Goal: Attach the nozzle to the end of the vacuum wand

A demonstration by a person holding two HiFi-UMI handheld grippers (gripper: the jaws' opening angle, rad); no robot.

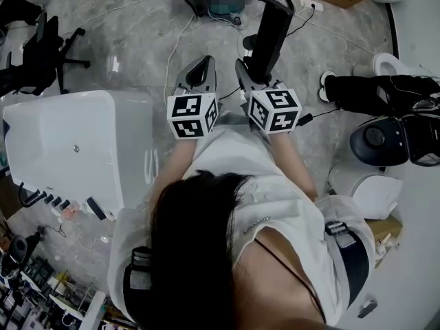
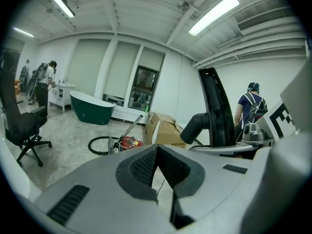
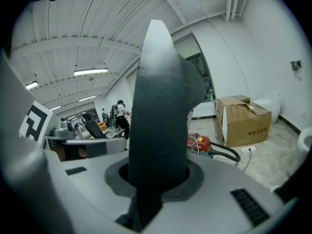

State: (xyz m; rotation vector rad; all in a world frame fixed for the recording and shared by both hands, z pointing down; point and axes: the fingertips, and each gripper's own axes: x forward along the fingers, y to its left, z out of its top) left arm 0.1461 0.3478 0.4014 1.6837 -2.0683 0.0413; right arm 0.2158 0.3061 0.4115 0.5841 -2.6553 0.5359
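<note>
- L gripper (image 1: 204,62): jaws pressed together, nothing btwn, just beside R.
- R gripper (image 1: 242,66): pinching black nozzle (image 1: 269,33) by lower end, nozzle upright.
- Red vacuum (image 3: 199,142): on floor (image 3: 275,152) ahead, near cardboard box (image 3: 242,120).

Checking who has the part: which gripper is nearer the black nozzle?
Right. The right gripper is shut on the black nozzle, which stands up between its jaws. The left gripper, shut and empty, sits beside it on the left, not touching the nozzle.
</note>
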